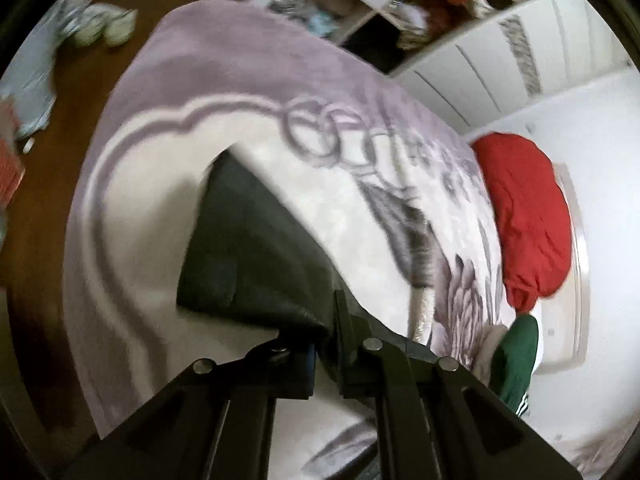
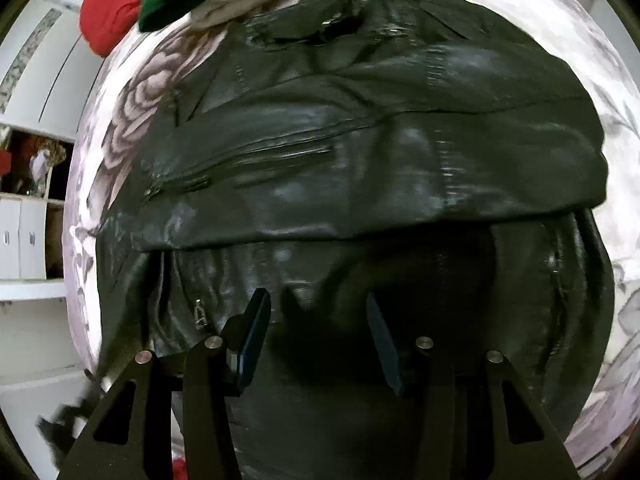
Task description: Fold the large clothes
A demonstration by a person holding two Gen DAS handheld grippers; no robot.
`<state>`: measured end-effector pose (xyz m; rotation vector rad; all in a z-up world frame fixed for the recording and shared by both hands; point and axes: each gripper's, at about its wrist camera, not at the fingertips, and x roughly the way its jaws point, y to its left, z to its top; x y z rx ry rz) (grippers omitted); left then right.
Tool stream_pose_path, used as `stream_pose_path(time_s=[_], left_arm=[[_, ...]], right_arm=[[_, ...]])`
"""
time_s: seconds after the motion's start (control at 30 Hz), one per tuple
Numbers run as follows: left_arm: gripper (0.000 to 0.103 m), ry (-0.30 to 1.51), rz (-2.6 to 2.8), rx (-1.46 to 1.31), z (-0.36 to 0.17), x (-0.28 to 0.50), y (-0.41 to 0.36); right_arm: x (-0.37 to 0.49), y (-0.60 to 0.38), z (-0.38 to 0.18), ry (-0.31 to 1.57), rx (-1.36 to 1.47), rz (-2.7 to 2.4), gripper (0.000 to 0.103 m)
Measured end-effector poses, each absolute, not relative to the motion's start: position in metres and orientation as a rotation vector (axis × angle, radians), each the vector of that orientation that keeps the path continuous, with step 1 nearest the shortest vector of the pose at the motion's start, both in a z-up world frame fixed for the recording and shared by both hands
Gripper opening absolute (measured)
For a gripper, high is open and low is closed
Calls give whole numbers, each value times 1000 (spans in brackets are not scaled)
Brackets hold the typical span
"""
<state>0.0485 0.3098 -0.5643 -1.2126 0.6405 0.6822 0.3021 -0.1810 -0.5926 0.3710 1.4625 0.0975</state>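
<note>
A black leather jacket (image 2: 360, 140) lies on a bed with a mauve and white flowered blanket (image 1: 168, 92). In the right wrist view it fills most of the frame, with one part folded over another. My right gripper (image 2: 316, 320) is open just above the jacket's near part and holds nothing. In the left wrist view my left gripper (image 1: 326, 316) is shut on a black leather part of the jacket (image 1: 248, 240), which hangs lifted above the blanket.
A red garment (image 1: 528, 216) and a green garment with white stripes (image 1: 516, 356) lie at the bed's far side; both show in the right wrist view (image 2: 116, 8). White cupboards and open shelves (image 1: 400, 20) stand behind. Brown floor with clothes (image 1: 36, 80) is beside the bed.
</note>
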Motion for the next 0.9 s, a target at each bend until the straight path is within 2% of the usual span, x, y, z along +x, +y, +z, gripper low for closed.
stream_pose_path(time_s=[0.2, 0.23, 0.3, 0.37, 0.43, 0.53, 0.6, 0.63, 0.67, 0.7, 0.9], left_arm=[[10, 799, 632, -1447, -655, 18, 315], [14, 790, 596, -1516, -666, 10, 311], [27, 739, 552, -1612, -677, -4, 305], [44, 683, 542, -1664, -680, -8, 301], [55, 653, 553, -1695, -683, 0, 303], [56, 679, 631, -1667, -677, 16, 305], [55, 624, 697, -1613, -664, 20, 304], [45, 614, 713, -1563, -655, 26, 303], [17, 625, 724, -1506, -650, 31, 302], [6, 674, 752, -1416, -640, 38, 302], [5, 730, 760, -1063, -580, 77, 295]], right_arm=[[300, -164, -600, 1495, 338, 73, 52], [300, -160, -601, 1499, 328, 69, 54], [298, -155, -601, 1496, 299, 63, 67], [297, -152, -599, 1481, 297, 69, 68], [297, -150, -598, 1473, 306, 68, 73], [300, -149, -597, 1459, 316, 48, 74], [305, -147, -595, 1457, 304, 20, 74], [307, -146, -594, 1451, 290, 4, 74], [311, -144, -592, 1446, 264, -14, 74], [313, -140, -589, 1440, 224, -38, 74], [332, -116, -574, 1350, -102, -181, 74]])
